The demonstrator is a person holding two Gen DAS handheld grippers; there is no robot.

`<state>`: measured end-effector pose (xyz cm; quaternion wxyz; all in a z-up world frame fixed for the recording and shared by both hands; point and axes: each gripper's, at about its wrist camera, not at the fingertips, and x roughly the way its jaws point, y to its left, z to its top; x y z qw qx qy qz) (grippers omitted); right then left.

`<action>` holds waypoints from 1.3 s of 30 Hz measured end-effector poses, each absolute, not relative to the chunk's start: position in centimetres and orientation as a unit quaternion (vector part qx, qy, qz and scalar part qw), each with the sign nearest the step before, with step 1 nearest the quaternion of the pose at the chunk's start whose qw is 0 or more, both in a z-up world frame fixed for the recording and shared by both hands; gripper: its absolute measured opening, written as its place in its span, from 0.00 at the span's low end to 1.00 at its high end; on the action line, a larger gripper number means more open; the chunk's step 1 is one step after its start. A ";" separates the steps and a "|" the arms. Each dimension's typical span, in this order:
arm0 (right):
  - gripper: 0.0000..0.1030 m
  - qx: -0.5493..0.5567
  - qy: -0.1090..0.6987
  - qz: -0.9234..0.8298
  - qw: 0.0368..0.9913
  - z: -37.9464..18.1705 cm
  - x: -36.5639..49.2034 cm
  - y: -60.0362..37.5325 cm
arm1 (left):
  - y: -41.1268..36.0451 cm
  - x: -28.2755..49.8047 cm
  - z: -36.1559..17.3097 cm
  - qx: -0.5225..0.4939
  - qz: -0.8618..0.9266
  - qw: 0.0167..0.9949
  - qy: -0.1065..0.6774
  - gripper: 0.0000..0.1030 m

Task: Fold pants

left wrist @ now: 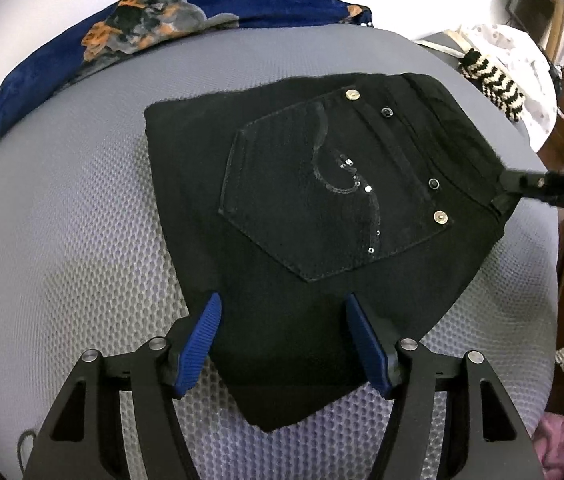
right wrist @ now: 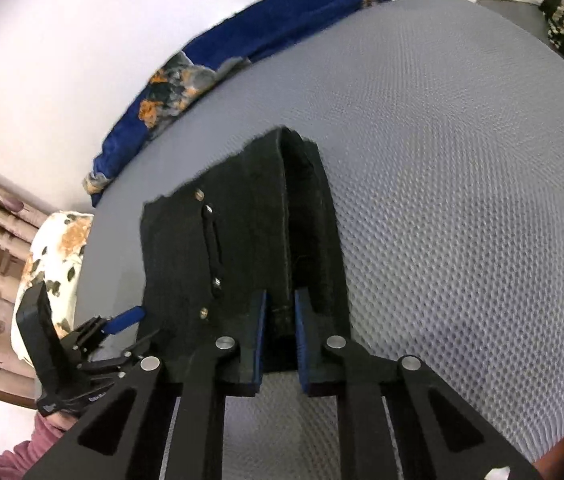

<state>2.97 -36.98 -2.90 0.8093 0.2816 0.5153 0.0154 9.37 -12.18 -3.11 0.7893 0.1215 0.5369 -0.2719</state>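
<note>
Your black pants (left wrist: pixel 322 208) lie folded in the middle of the grey mesh bed (left wrist: pixel 82 240), back pocket (left wrist: pixel 322 200) facing up. A blue floral blanket (left wrist: pixel 154 28) is bunched along the bed's far edge at the upper left, well apart from the pants, and a black-and-cream knitted item (left wrist: pixel 494 80) sits at the upper right; nothing blocks the pants. Your left gripper (left wrist: pixel 282 308) hovers at their near edge with its jaws apart, clamping nothing. Your right gripper (right wrist: pixel 280 304) has its jaws clamped on the waistband edge, lifting it. Only the right wrist view shows that raised fold, plus a spotted pillow (right wrist: pixel 54 264) at the lower left.
</note>
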 end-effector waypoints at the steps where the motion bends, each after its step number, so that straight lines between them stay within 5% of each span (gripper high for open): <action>1: 0.11 0.283 0.521 0.010 0.805 -3.8 2.9 -37.0 | -12.2 9.5 -3.3 0.118 -0.270 0.788 0.540 0.63; 20: 0.16 0.291 0.525 0.003 0.800 -4.3 3.2 -37.0 | -12.2 9.5 -3.3 0.108 -0.242 0.800 0.539 0.65; 25: 0.32 0.271 0.532 -0.009 0.802 -4.2 3.2 -37.3 | -11.8 9.4 -3.0 0.095 -0.242 0.801 0.539 0.66; 39: 0.44 0.257 0.546 -0.003 0.797 -4.5 3.9 -37.9 | -7.3 10.4 -1.6 -0.007 -0.240 0.802 0.547 0.67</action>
